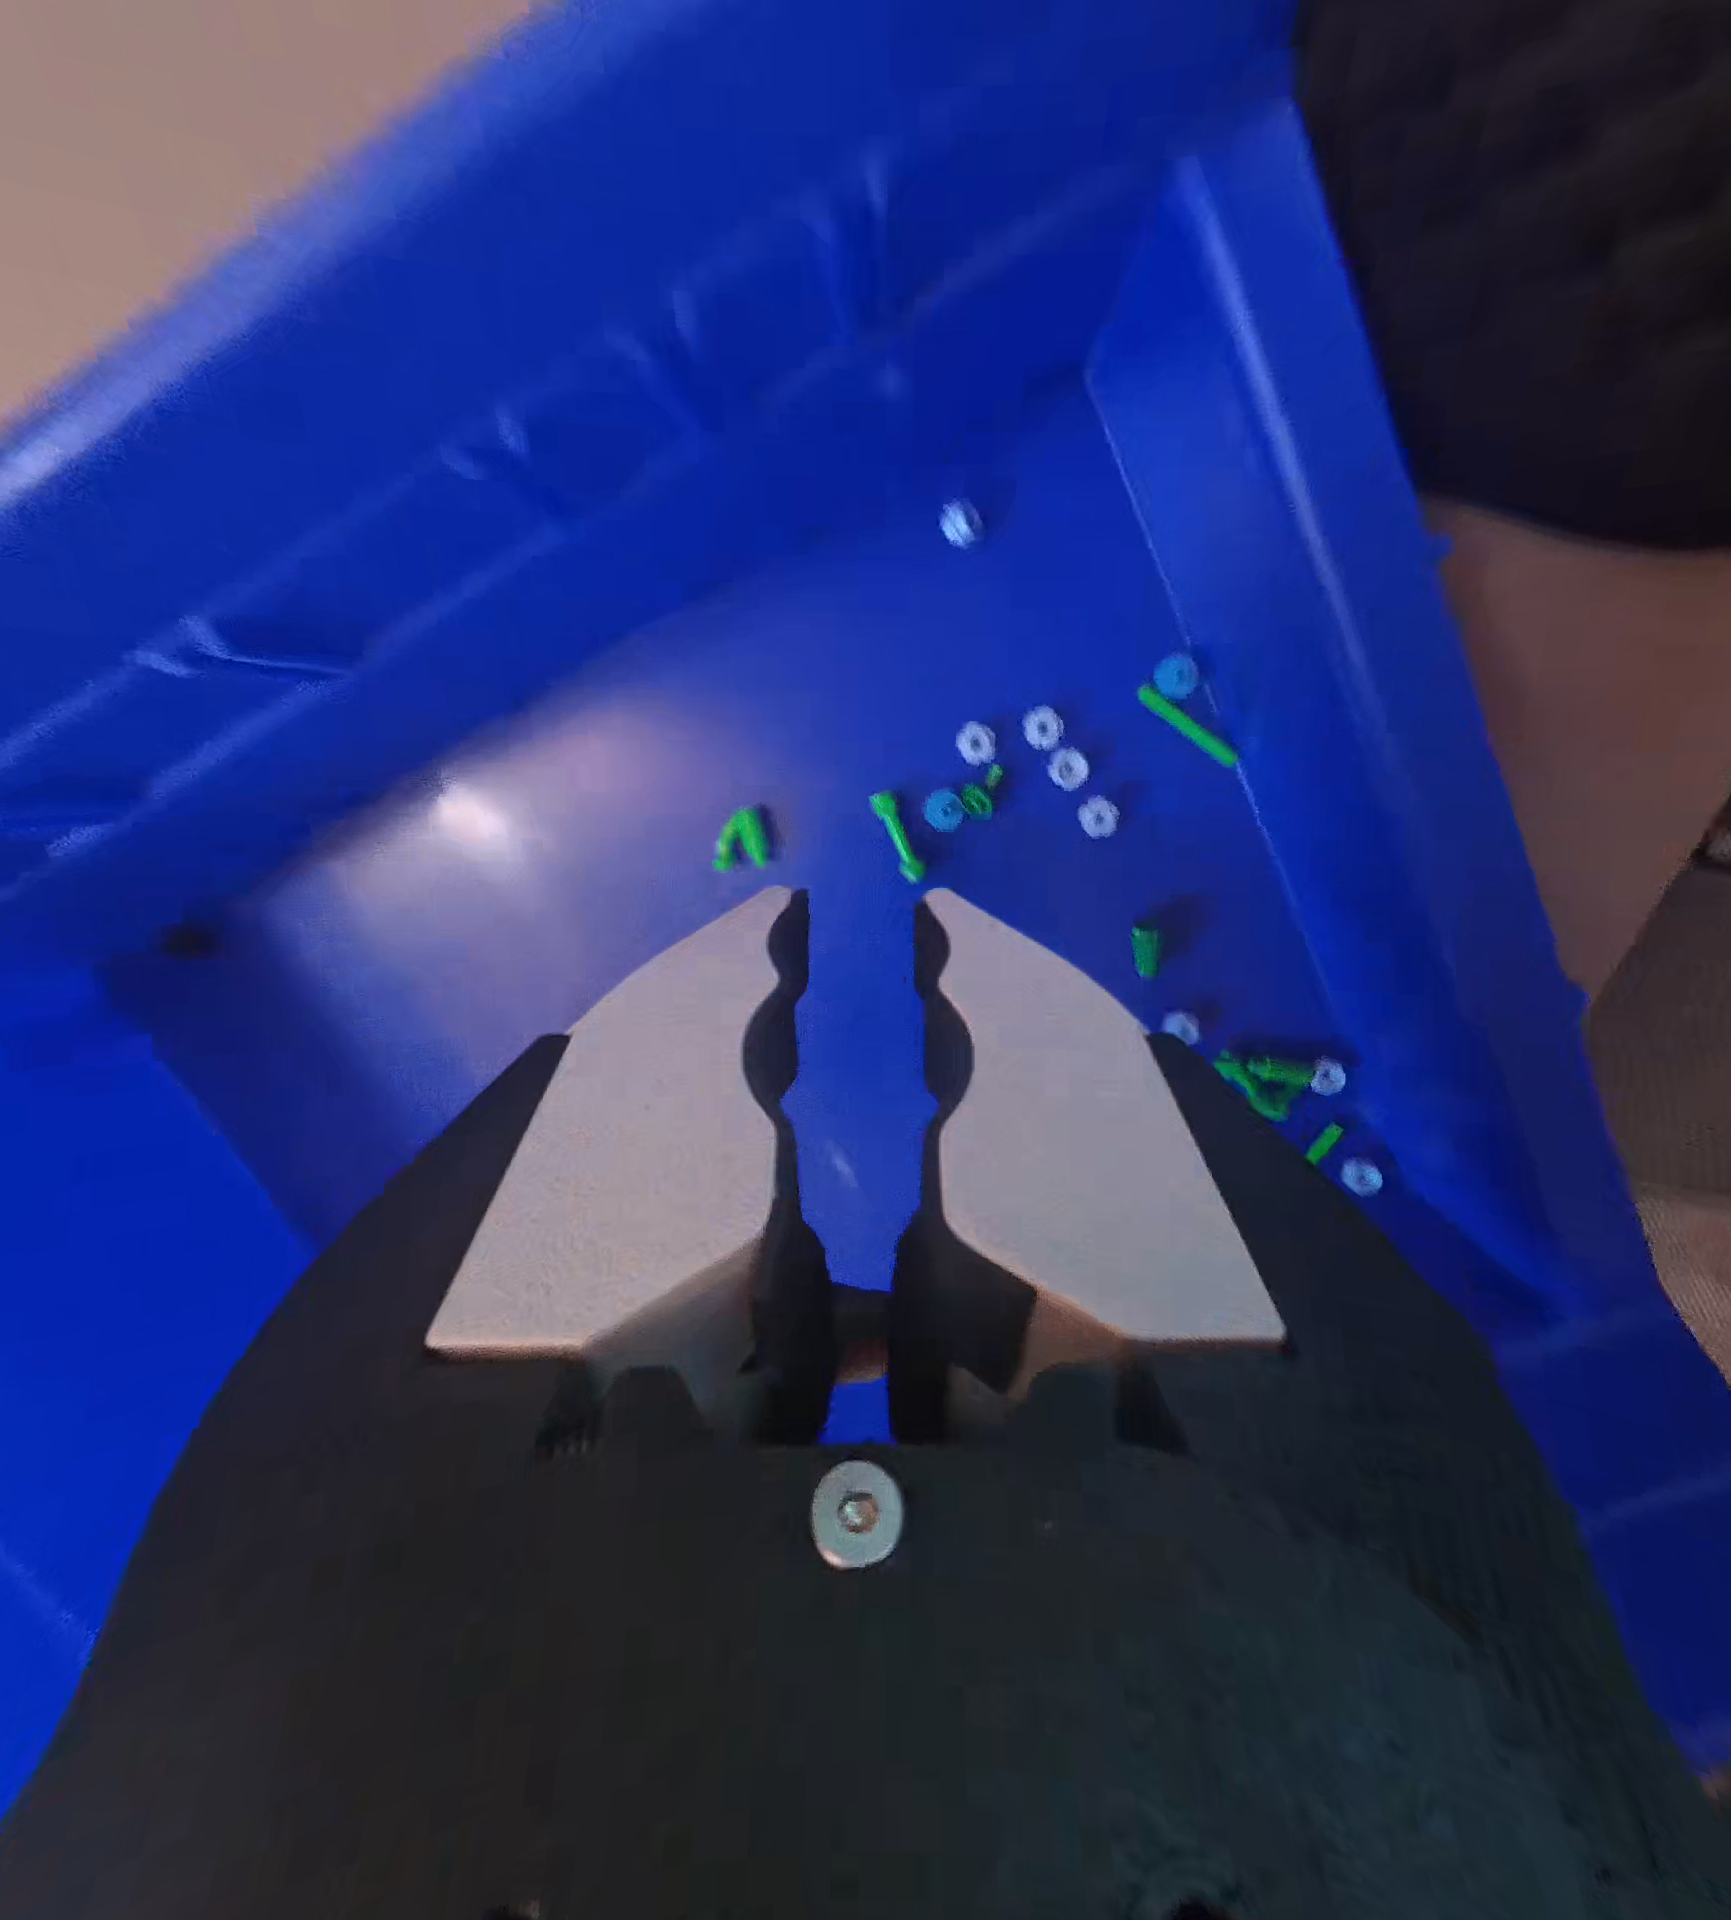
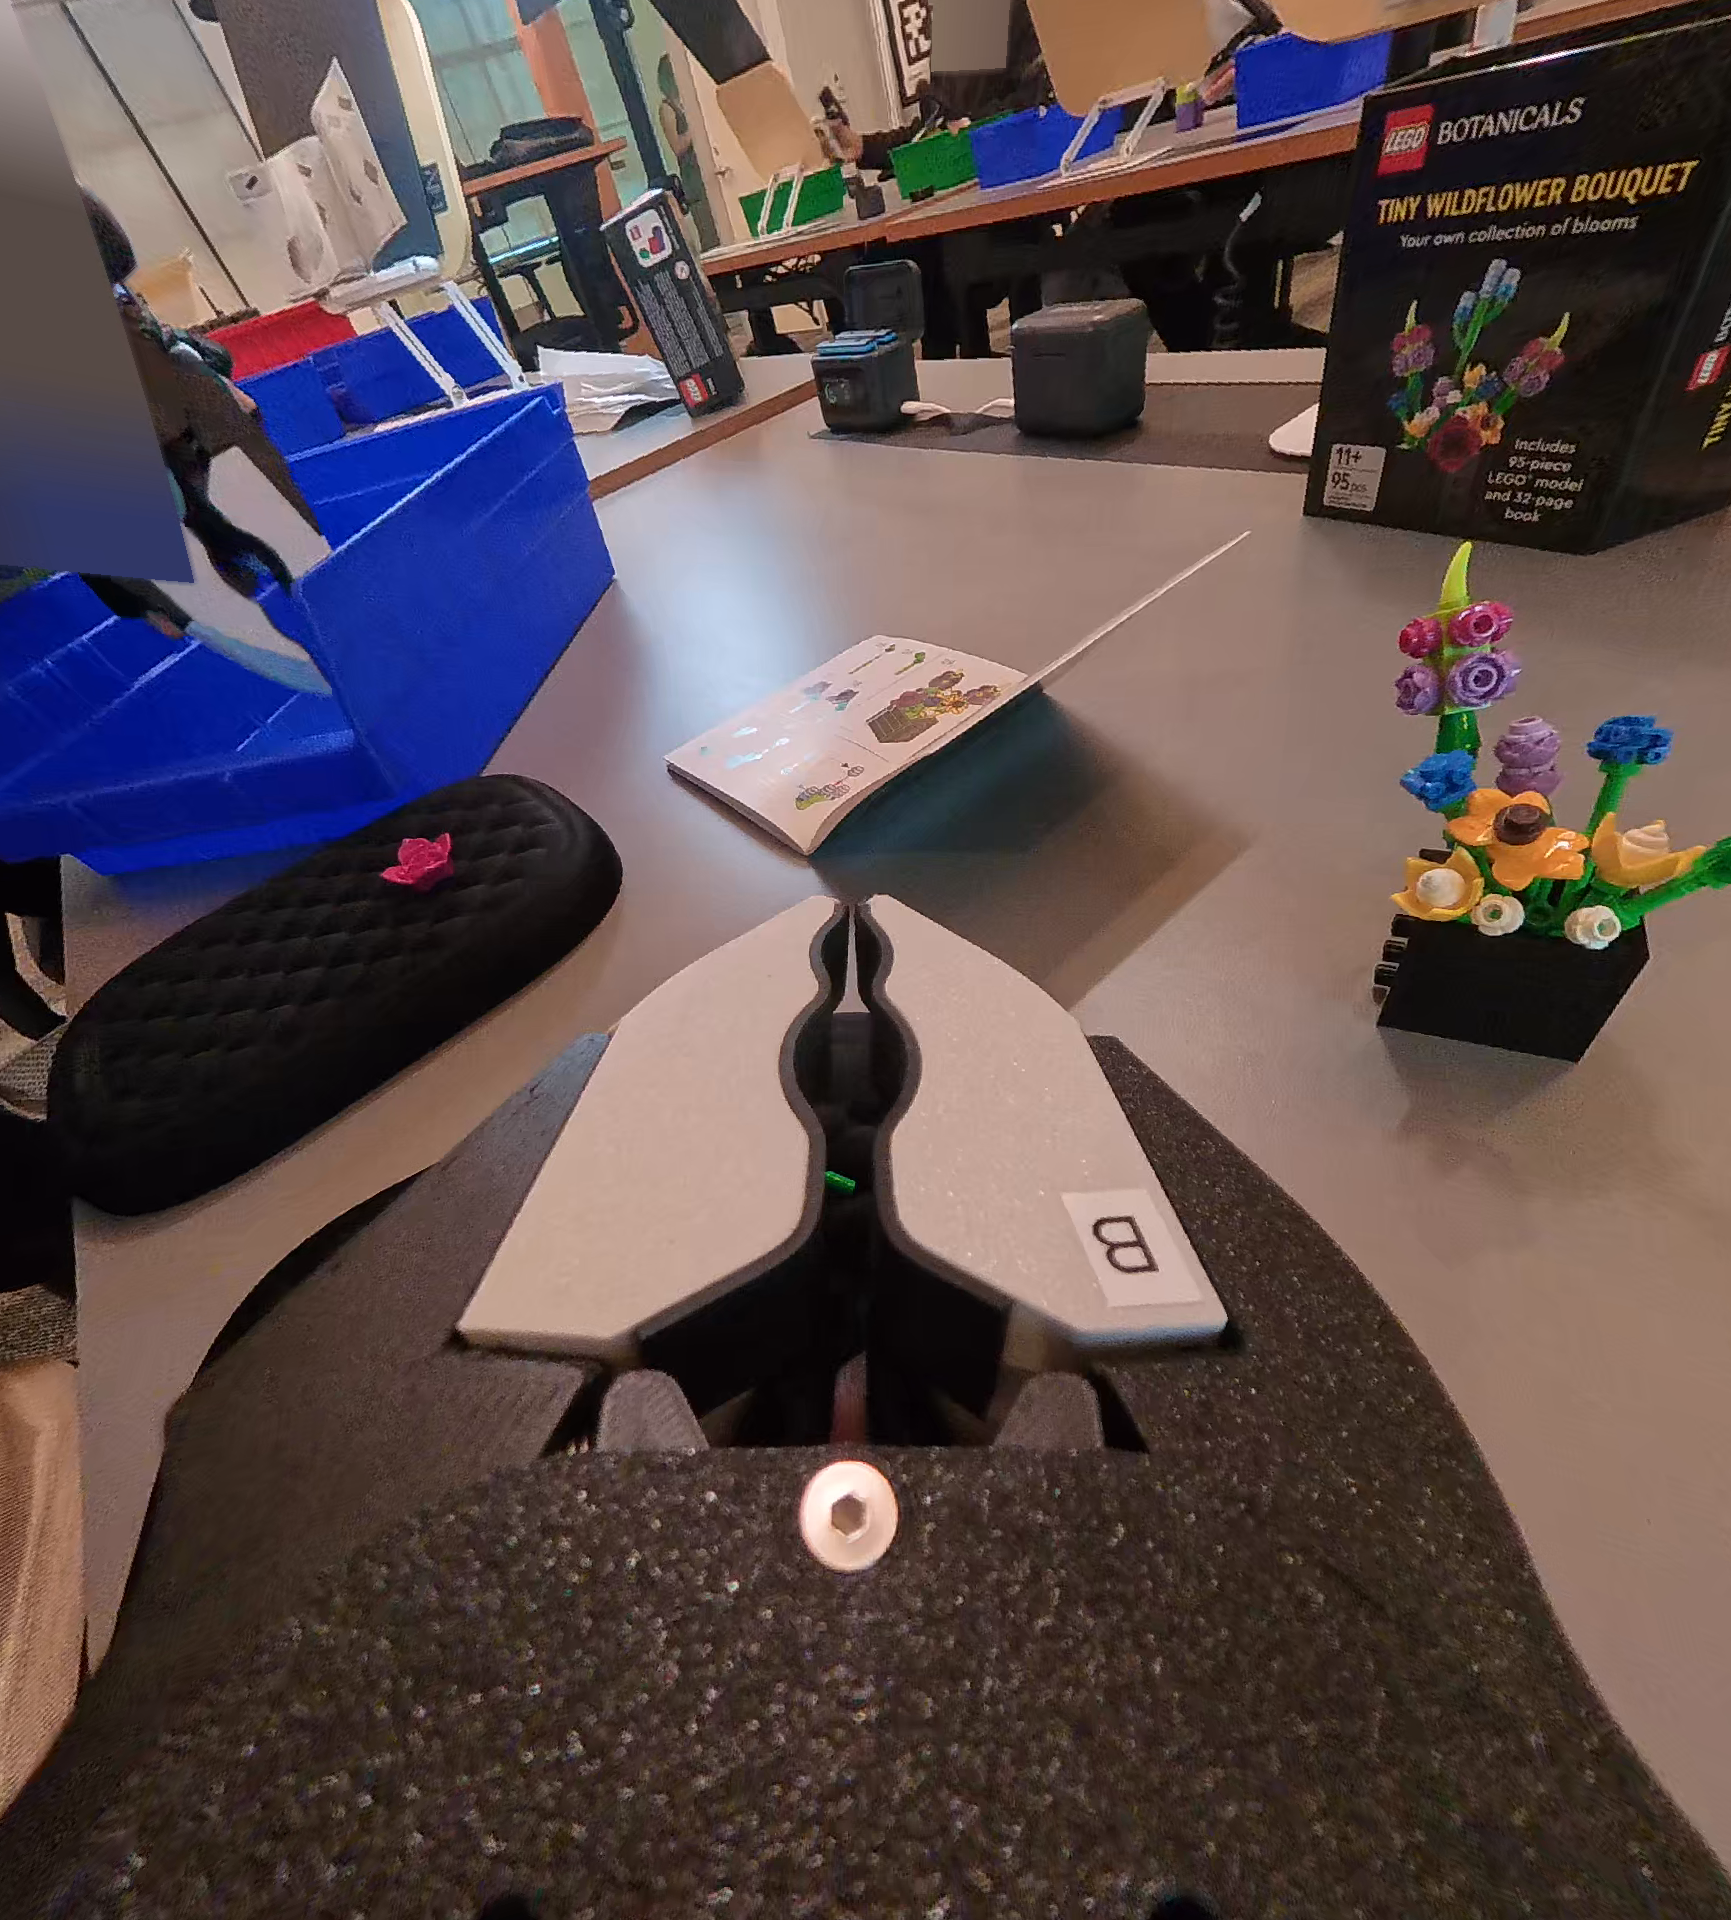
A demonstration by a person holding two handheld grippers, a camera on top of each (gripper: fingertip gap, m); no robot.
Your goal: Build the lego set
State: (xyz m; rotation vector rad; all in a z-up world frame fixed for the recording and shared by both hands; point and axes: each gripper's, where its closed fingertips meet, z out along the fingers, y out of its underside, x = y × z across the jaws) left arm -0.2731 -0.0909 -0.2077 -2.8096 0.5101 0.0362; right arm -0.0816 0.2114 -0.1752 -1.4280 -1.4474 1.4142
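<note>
My left gripper (image 1: 861, 904) hangs inside the glossy blue bin (image 1: 528, 468), jaws parted w/ a clear gap, nothing between them. Loose bits lie on the bin floor ahead and to the right: thin green stems (image 1: 897, 836), pale ring-shaped pieces (image 1: 1043, 727), a couple of blue round studs (image 1: 1175, 675). View is blurry, so finer shapes I can't tell.

Right view, left to right: the same smooth blue bin (image 2: 445, 582) at the worktop's (image 2: 1256, 1351) edge, tipped up; just beside it a black quilted pad (image 2: 321, 987) w/ a small magenta flower piece (image 2: 417, 861) on top. My right gripper (image 2: 853, 906) has its jaws clenched, tips meeting, a tiny green piece (image 2: 838, 1180) pinched farther back. Beyond, an open booklet (image 2: 871, 727) lies flat. Right of it the built flower bouquet (image 2: 1526, 842) stands upright in its black brick base; behind it the dark cardboard box (image 2: 1567, 270).
</note>
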